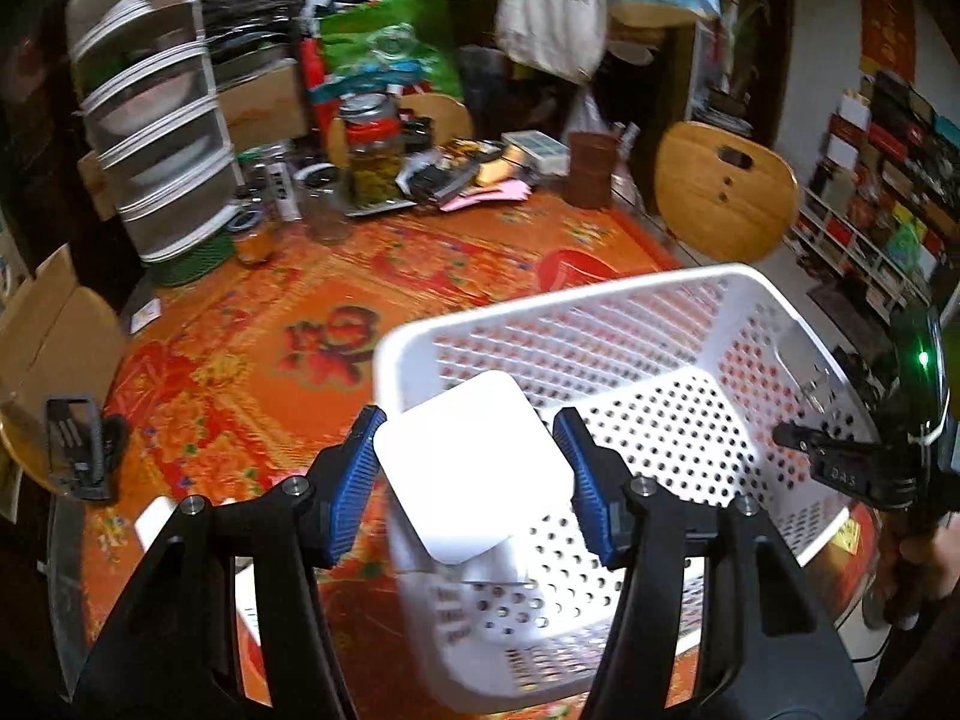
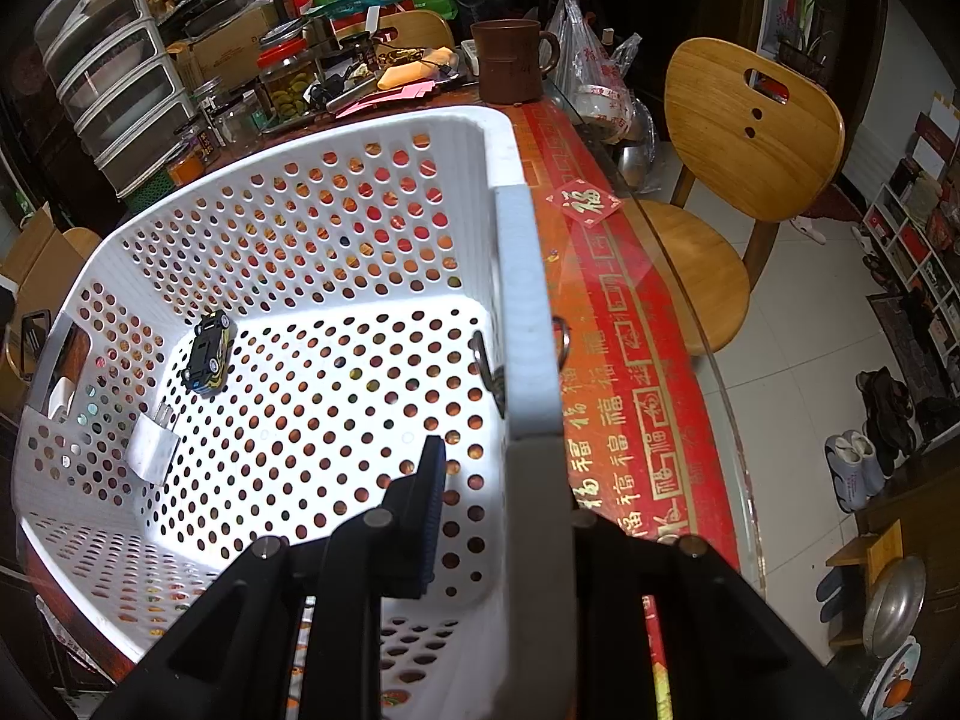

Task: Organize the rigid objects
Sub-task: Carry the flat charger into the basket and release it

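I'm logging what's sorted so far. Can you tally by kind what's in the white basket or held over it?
Toy car, inside basket: 1
White plug adapter, inside: 1
White square box, in left gripper over basket: 1
Total: 3

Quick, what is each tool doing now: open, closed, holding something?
Left tool: closed on the white box, above the basket.
Right tool: closed on the basket's rim.

dim warm indoor light, motion-blurred left view, overexposed white glare, dark fisheye corners
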`<control>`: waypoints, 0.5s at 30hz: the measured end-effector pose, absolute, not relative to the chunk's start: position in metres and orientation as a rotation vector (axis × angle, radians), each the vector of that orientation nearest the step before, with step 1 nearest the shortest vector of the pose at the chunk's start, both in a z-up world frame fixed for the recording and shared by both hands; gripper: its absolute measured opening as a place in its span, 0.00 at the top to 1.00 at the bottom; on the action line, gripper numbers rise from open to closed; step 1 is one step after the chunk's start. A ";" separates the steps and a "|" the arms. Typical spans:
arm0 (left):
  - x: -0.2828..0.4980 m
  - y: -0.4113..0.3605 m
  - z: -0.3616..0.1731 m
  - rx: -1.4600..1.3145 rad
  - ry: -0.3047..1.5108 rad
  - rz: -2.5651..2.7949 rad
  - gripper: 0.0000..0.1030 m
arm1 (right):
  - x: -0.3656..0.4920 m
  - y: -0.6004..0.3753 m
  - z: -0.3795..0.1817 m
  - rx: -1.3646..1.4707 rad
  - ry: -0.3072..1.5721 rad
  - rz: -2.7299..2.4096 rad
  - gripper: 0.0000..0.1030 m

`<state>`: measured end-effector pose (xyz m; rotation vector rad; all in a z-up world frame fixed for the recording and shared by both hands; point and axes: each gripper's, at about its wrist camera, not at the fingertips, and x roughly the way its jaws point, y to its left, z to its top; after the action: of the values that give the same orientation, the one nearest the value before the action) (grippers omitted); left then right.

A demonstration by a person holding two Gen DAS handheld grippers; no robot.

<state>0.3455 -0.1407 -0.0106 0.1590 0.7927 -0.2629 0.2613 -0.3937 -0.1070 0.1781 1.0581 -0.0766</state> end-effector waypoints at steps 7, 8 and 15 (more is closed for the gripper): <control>0.348 -0.183 -0.043 0.205 0.874 -0.316 0.46 | 0.261 -0.393 -0.107 0.180 1.058 -0.075 0.78; 0.348 -0.188 -0.047 0.212 0.879 -0.319 0.46 | 0.262 -0.393 -0.107 0.181 1.058 -0.075 0.78; 0.363 -0.195 -0.067 0.216 0.928 -0.308 0.46 | 0.262 -0.392 -0.108 0.182 1.060 -0.074 0.78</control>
<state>0.3631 -0.1947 -0.0668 0.2164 0.9281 -0.3082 0.2619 -0.3921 -0.1077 0.1822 1.0596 -0.0741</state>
